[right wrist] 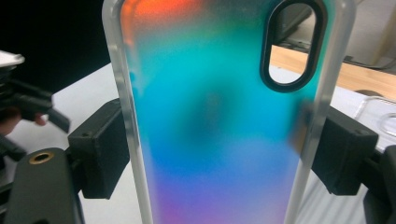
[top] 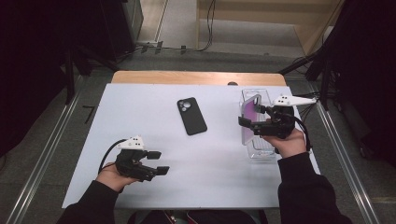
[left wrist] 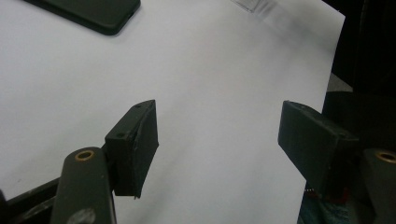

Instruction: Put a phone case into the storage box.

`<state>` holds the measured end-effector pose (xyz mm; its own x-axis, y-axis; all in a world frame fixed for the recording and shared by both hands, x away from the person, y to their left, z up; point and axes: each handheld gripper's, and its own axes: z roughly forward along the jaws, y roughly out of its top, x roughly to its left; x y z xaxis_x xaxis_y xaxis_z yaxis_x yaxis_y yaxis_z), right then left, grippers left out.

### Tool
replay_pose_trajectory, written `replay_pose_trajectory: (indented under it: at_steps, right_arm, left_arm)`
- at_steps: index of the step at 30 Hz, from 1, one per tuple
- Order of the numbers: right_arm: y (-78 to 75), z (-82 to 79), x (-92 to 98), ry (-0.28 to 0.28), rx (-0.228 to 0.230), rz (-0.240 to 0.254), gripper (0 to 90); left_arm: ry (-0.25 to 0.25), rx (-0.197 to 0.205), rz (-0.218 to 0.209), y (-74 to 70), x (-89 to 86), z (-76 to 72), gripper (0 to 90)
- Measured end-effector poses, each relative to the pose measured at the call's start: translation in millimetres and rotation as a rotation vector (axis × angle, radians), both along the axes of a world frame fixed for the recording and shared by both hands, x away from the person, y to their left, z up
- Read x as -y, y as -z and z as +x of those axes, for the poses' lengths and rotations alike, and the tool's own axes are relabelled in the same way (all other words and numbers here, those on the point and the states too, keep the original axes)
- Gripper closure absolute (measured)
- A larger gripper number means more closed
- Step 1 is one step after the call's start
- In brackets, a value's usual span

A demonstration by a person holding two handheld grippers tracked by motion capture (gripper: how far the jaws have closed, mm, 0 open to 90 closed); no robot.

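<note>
Between the right hand-held gripper's point(right wrist: 219, 158) jaws, phone case point(right wrist: 219, 102)

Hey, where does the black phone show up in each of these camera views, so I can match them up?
High view: the black phone lies camera side up at the middle of the white table.
Left gripper view: its corner sits at the top left, beyond the open jaws.
Right gripper view: I can't make it out; the iridescent phone case is clamped between the jaws.
Shared landmark: the white table.
</note>
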<state>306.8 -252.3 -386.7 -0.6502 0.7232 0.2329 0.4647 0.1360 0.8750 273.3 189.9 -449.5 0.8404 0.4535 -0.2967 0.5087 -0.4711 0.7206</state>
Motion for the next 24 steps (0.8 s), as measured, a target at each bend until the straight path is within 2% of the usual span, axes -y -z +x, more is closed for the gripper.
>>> replay_pose_trajectory:
  at_steps: [5,8,14,16,18,24]
  right_arm:
    - [0.8,2.5,1.5,0.049,0.005,0.0,15.2]
    - [1.2,4.3,2.5,0.094,0.014,0.001,15.3]
    - [5.0,10.5,9.3,0.23,0.003,-0.005,15.3]
    - [6.6,13.2,12.3,0.248,0.005,0.01,15.3]
    - [7.9,16.2,13.8,0.27,0.021,-0.004,15.3]
    - [12.2,27.1,18.7,0.379,0.008,-0.007,15.3]
  left_arm:
    - [-0.036,-0.001,0.003,1.5,-3.6,-0.9,29.4]
    - [-0.041,-0.001,0.008,2.0,-5.0,-1.2,29.4]
    - [-0.058,0.0,0.004,2.4,-8.6,-2.4,29.5]
    - [-0.063,-0.003,0.0,2.4,-9.5,-2.4,29.5]
    - [-0.066,-0.004,0.0,2.6,-9.8,-2.4,29.5]
    - [-0.062,-0.005,0.001,3.3,-9.6,-2.0,29.5]
